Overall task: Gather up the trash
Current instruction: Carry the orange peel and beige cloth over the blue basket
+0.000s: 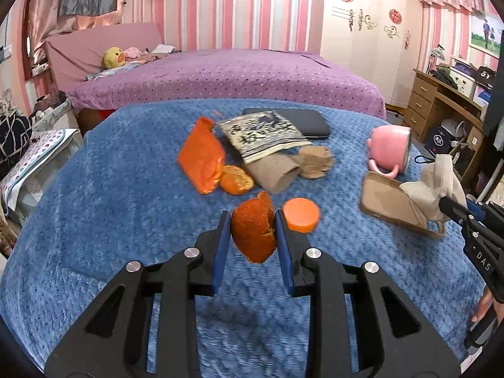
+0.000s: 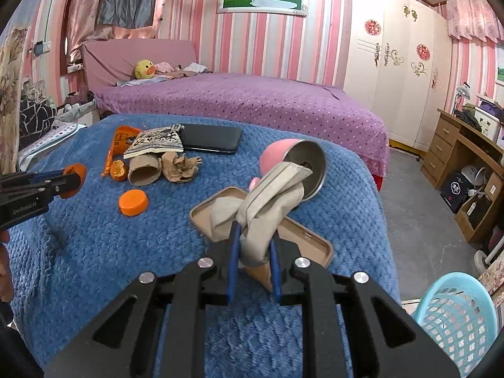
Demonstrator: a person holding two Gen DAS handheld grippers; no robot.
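My left gripper [image 1: 253, 220] is shut on a piece of orange peel [image 1: 254, 231] and holds it above the blue blanket [image 1: 94, 220]. My right gripper [image 2: 254, 233] is shut on a crumpled beige paper wad [image 2: 267, 201], lifted over a tan phone case [image 2: 315, 245]. Left on the blanket are an orange cap [image 1: 300, 214], a second peel [image 1: 236, 179], an orange wrapper [image 1: 201, 154], a cardboard tube [image 1: 274, 170], crumpled brown paper [image 1: 316, 161] and a printed packet [image 1: 264, 134]. A light blue basket [image 2: 456, 315] stands on the floor at the lower right.
A pink mug [image 1: 390, 151] lies on its side beside the tan case [image 1: 390, 204]. A black phone [image 1: 302, 121] lies at the blanket's far edge. A purple bed [image 1: 220, 72] is behind, and a wooden desk [image 2: 463, 163] is at the right.
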